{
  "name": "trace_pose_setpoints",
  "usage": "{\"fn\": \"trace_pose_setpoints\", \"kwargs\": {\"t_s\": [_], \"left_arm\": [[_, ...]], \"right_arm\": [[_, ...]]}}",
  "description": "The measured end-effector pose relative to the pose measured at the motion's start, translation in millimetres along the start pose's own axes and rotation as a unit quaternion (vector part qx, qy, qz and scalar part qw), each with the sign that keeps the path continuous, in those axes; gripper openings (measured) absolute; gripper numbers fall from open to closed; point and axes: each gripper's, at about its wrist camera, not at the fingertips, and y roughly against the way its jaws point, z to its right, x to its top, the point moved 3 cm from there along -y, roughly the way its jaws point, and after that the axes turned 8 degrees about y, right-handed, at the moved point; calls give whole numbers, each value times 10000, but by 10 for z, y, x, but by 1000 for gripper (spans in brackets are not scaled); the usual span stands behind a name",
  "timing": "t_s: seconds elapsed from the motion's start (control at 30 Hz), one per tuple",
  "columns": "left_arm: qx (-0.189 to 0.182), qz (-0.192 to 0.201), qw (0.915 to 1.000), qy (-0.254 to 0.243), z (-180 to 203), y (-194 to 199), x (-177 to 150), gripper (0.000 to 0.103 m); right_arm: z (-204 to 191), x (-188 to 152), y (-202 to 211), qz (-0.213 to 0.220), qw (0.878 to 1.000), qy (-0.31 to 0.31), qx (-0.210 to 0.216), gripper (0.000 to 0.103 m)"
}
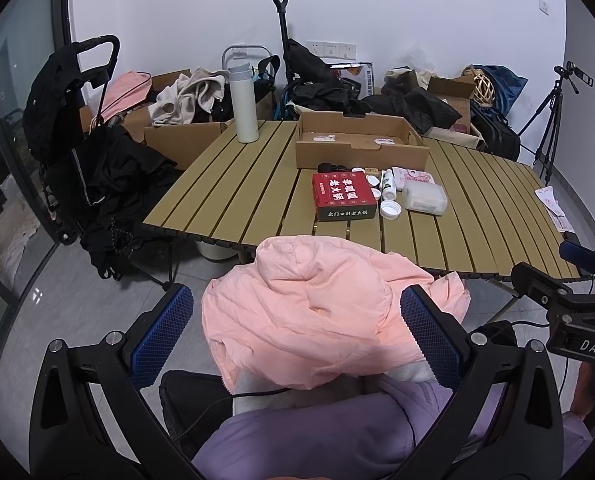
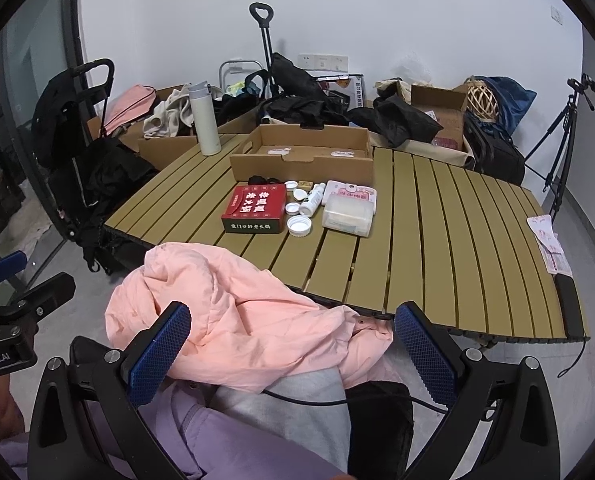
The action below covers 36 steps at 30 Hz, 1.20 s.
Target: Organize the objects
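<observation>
A red box (image 1: 344, 195) (image 2: 255, 208) lies on the slatted table (image 1: 237, 200) (image 2: 457, 240) beside a small white bottle (image 1: 388, 184) (image 2: 312, 199), loose white caps (image 1: 390, 209) (image 2: 299, 225), a clear plastic case (image 1: 424, 197) (image 2: 347, 214) and a pink-white pack (image 1: 413, 177) (image 2: 351, 192). An open cardboard tray (image 1: 361, 140) (image 2: 302, 154) stands behind them. My left gripper (image 1: 297, 336) and right gripper (image 2: 291, 354) are open and empty, held low in front of the table over a pink jacket (image 1: 313, 312) (image 2: 225, 312).
A white flask (image 1: 243, 102) (image 2: 204, 119) stands at the table's far left corner. Cardboard boxes, clothes, bags and a trolley crowd the floor behind. A tripod (image 1: 553, 120) (image 2: 561, 148) stands at the right. Papers (image 2: 547, 244) lie on the table's right edge.
</observation>
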Motion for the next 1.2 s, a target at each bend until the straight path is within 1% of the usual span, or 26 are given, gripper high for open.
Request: {"fn": "trace_pose_setpoints", "kwargs": {"t_s": [0.53,0.63,0.7,0.73,0.8,0.83,0.9,0.97,1.0,1.03,1.07,1.1,1.13,1.17,1.2], "left_arm": [[-36,-12,10000,36,4,-13,14,103],[-9,-30,9999,130,-36,-70,43,103],[10,-136,9997,191,-66,-155,40,103],[-14,-198,9996,214,-74,-188,30,103],[-138,-301,9992,203,-81,-246,-13,103],[-158,-313,9992,173,-77,-262,-27,103],[-75,-372,9993,65,-48,-308,-56,103],[-103,-475,9988,-8,-14,-335,-68,102],[-128,-467,9988,10,-13,-322,-55,101],[-121,-406,9991,64,-24,-279,-48,101],[-150,-307,9993,131,-39,-231,-41,101],[-194,-241,9994,174,-48,-208,-43,101],[-187,-221,9994,215,-55,-199,-52,103],[-156,-243,9992,293,-62,-208,-67,103],[-256,-279,9984,415,-62,-221,-86,103]], "right_arm": [[-11,0,-1,-21,10000,38,-18,103],[35,1,-45,18,9998,-112,176,103],[107,-34,-119,47,9988,-324,361,103],[138,-67,-178,-67,9977,-435,515,103],[166,-145,-313,-355,9902,-714,1150,103],[164,-172,-357,-442,9888,-767,1204,103],[112,-195,-420,-543,9917,-573,1014,103],[75,-177,-424,-532,9922,-479,1019,102],[77,-134,-333,-285,9935,-509,982,99],[112,-108,-233,-10,9949,-550,844,92],[158,-72,-52,526,9957,-538,543,94],[178,-49,156,1198,9919,-391,184,95],[165,-41,251,1523,9881,-220,-20,101],[140,-46,277,1562,9876,-88,-86,103],[93,-70,225,1285,9915,-44,194,103]]}}
